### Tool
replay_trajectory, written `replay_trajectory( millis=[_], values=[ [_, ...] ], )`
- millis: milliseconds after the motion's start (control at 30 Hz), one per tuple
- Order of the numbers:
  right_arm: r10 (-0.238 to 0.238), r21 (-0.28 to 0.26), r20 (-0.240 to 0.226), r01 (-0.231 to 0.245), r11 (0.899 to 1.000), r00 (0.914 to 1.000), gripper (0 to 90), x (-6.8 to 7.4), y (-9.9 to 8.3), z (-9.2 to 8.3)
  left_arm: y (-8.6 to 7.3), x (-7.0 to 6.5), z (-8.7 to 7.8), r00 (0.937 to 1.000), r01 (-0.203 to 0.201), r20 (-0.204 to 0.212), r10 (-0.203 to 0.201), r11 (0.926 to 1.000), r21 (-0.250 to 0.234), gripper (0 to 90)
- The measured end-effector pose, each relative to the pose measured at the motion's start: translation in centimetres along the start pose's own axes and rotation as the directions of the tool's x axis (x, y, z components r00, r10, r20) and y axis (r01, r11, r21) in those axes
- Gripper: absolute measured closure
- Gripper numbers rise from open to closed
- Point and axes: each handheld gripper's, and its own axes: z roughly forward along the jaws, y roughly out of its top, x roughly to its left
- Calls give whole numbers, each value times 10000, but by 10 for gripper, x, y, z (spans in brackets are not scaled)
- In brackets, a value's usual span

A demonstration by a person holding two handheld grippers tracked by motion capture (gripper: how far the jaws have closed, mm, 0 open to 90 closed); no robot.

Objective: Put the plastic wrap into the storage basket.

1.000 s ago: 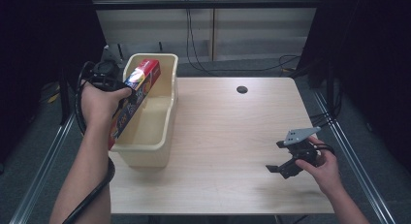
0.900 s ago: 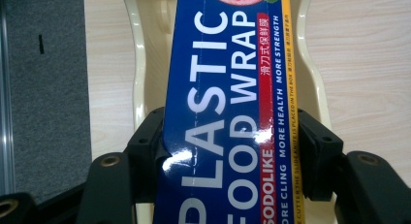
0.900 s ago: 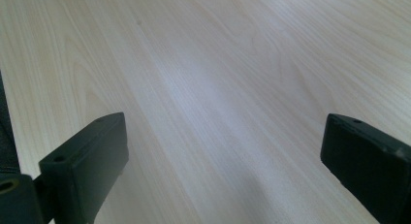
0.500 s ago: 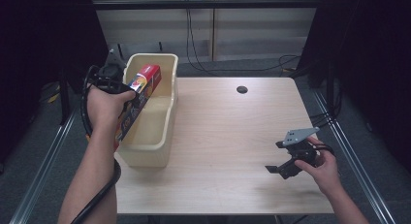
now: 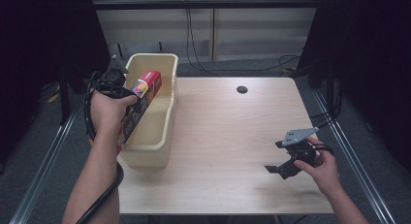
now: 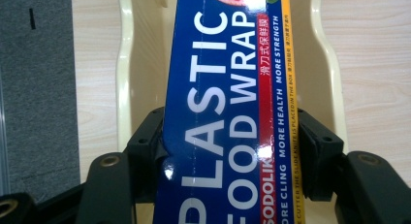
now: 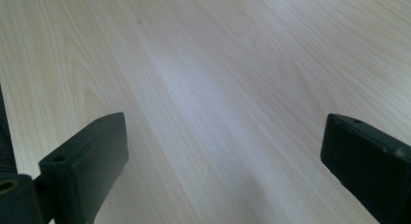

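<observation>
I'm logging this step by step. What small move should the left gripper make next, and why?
Probably lower the box further into the bin, then open. The left gripper is shut on the box, which is tilted with its upper end above the rim. The right gripper is open, off to the side.

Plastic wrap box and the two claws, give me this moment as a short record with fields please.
held item: plastic wrap box, blue, tilted over the bin
left claw: shut on the box, one jaw on each long side
container: cream plastic bin at the table's left edge
right claw: open, empty, low over bare wood
table: light wood, with a small dark hole near the far edge
</observation>
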Motion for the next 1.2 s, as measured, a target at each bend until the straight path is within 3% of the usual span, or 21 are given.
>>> replay_trajectory(
  millis=[333,933,967,1167,1200],
  values=[
    [24,-91,62,-23,10000,10000,27,-1,-1,-2,-2,4,12,9995,318,-77,-316,9991,289,398],
    [7,-13,88,-7,10000,10000,27,0,0,0,-5,7,19,9992,400,-14,-400,9961,787,396],
    [-11,-14,78,11,10000,10000,27,0,0,0,-5,6,20,9983,575,34,-580,9953,784,396],
    [-46,7,133,46,10000,9999,27,0,0,1,-5,8,23,9984,563,-108,-555,9936,977,395],
    [-52,30,167,52,10000,9998,27,0,0,1,-6,8,25,9972,752,-89,-747,9921,1008,394]
  ],
)
